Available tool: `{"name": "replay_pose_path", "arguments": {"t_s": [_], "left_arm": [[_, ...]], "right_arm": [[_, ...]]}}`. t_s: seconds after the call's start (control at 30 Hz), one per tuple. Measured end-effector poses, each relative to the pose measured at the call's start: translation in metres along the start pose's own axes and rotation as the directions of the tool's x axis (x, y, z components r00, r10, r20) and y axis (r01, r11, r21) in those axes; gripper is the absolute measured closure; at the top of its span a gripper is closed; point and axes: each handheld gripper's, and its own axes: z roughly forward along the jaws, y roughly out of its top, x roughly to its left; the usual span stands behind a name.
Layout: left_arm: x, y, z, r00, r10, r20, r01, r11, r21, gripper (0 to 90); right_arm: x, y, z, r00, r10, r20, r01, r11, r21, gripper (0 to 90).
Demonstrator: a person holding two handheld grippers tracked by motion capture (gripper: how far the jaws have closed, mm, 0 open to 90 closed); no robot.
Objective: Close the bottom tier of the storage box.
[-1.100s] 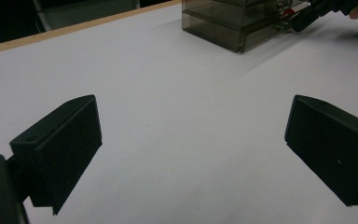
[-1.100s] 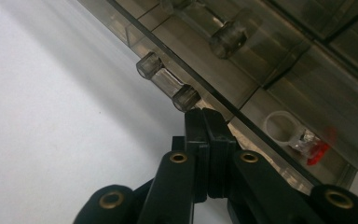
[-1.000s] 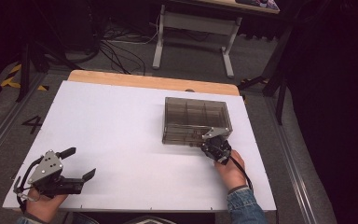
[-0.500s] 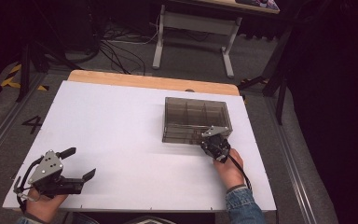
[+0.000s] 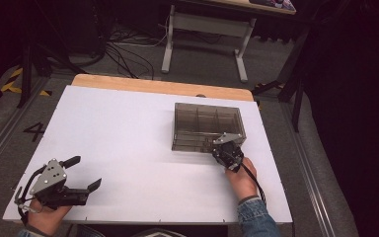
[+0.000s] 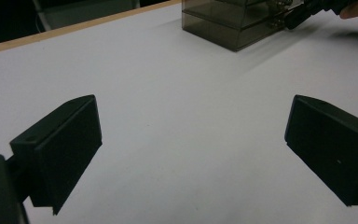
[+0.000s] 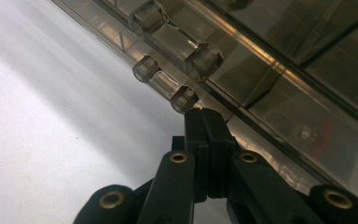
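1. My left gripper rests on the white table, jaws wide apart, nothing between them.
2. One smoky plastic box, no readable label, long axis across the table.
3. My right gripper has jaws pressed together, tips touching the box's near edge beside two clear hinge knuckles.

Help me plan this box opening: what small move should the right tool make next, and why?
Probably lift the tips slightly. The right tool, jaws together, presses at the clear latch on the smoky compartment box, while the left tool waits open on the table.
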Motion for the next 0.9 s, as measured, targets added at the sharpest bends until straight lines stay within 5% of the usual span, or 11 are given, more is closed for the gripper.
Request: {"name": "replay_pose_path", "arguments": {"t_s": [0.37, 0.6, 0.9], "left_arm": [[0.0, 0.0, 0.0, 1.0, -0.006, 0.001, 0.006, 1.0, -0.001, 4.4], [0.0, 0.0, -0.001, 0.9999, -0.008, 0.006, 0.008, 1.0, 0.0, 4.4], [0.0, -0.001, -0.001, 0.9999, -0.011, 0.006, 0.011, 0.9999, 0.003, 4.4]], "right_arm": [[0.003, 0.0, -0.007, 0.9992, -0.029, 0.027, 0.029, 1.0, 0.004, 85.9], [0.006, 0.0, -0.022, 0.9987, -0.045, 0.023, 0.046, 0.999, -0.029, 82.6], [0.009, 0.003, -0.041, 0.9994, -0.022, -0.026, 0.019, 0.994, -0.106, 68.0]]}}
